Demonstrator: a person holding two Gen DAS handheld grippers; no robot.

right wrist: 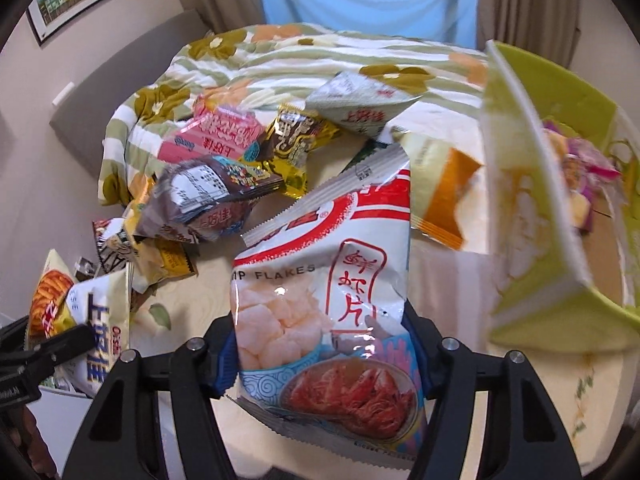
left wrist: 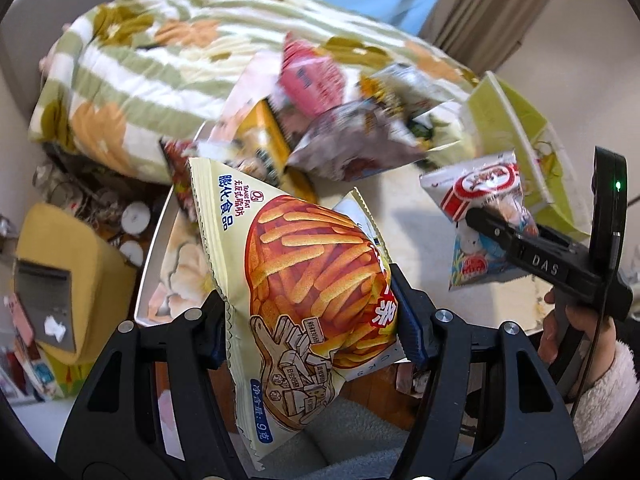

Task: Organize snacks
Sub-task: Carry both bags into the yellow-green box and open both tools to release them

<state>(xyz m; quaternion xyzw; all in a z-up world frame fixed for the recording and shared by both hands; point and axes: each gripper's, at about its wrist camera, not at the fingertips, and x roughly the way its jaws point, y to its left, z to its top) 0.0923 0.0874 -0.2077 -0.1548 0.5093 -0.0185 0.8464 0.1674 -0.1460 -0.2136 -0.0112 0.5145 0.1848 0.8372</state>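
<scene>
Holding one light, puffed snack bag per gripper, both clear of the counter [right wrist: 540,380].
Left gripper [left wrist: 310,320] fingers clamp the stick-snack bag [left wrist: 304,264]; right gripper [right wrist: 320,356] fingers clamp the shrimp-flakes bag [right wrist: 332,304]; slippery film, crushable contents, grip at the lower body.

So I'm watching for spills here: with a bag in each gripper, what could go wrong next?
The left gripper pinches the fry-stick bag at its puffy middle, so it could slip or pop. The right gripper holds the shrimp flakes bag only by its lower part; the top may flop and catch the green box's rim beside it. Either bag swinging low could knock the loose snack pile about.
</scene>
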